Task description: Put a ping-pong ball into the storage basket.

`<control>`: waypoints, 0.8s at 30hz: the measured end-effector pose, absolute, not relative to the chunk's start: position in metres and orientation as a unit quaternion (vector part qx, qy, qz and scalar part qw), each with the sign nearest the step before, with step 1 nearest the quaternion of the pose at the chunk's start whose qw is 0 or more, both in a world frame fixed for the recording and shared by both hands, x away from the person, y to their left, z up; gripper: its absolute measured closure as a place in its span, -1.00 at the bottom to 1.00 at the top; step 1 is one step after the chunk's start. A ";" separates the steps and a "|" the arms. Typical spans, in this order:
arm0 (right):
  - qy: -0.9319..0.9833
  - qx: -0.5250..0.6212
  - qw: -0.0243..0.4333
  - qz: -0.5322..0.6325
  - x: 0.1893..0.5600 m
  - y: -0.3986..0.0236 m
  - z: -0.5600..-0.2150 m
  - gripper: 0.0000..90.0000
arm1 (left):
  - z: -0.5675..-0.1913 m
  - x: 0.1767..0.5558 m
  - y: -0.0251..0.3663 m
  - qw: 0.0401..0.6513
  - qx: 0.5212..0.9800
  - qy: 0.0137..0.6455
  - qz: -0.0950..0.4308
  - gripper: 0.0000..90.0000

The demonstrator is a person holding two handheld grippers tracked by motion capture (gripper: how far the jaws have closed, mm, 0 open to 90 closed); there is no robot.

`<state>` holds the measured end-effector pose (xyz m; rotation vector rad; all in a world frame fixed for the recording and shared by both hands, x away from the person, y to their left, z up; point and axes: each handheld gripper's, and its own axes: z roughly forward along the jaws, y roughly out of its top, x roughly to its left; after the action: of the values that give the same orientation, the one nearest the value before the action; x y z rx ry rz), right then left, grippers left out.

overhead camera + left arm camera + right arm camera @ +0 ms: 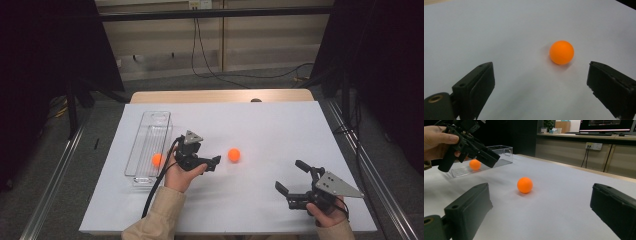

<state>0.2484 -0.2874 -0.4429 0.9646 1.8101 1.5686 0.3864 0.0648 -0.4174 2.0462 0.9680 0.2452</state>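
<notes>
An orange ball [234, 155] lies loose on the white table sheet [270, 125]. A second orange ball [157, 160] rests inside a clear plastic tray [150, 135] at the left. My left gripper [213, 161] hovers between the tray and the loose ball, its jaws pointing at that ball. In the left gripper view the ball [561, 52] lies a little ahead of the left gripper [540, 75], which is open and holds nothing. My right gripper [290, 175] stands open near the front right. Its own view has the loose ball [525, 185] farther off, past the right gripper [540, 192].
The clear tray [504, 151] holds its ball [475, 164] at the near end, behind the other hand's gripper [471, 148]. Bare wood [220, 95] edges the table at the back. Cables trail on the floor beyond. Dark curtains hang on both sides.
</notes>
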 end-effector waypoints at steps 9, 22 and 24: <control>0.674 0.358 0.276 0.584 0.249 -0.287 -0.443 -0.94 | -0.419 0.387 0.061 0.418 0.818 0.382 0.097 -0.83; 0.675 0.358 0.276 0.583 0.249 -0.287 -0.443 -0.94 | -0.421 0.387 0.057 0.418 0.821 0.377 0.096 -0.82; 0.675 0.357 0.276 0.584 0.249 -0.287 -0.443 -0.94 | -0.422 0.387 0.057 0.417 0.822 0.375 0.097 -0.82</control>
<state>0.2486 -0.2871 -0.4429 0.9589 1.8129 1.5679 0.3875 0.0566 -0.4218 2.0633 0.9412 0.2425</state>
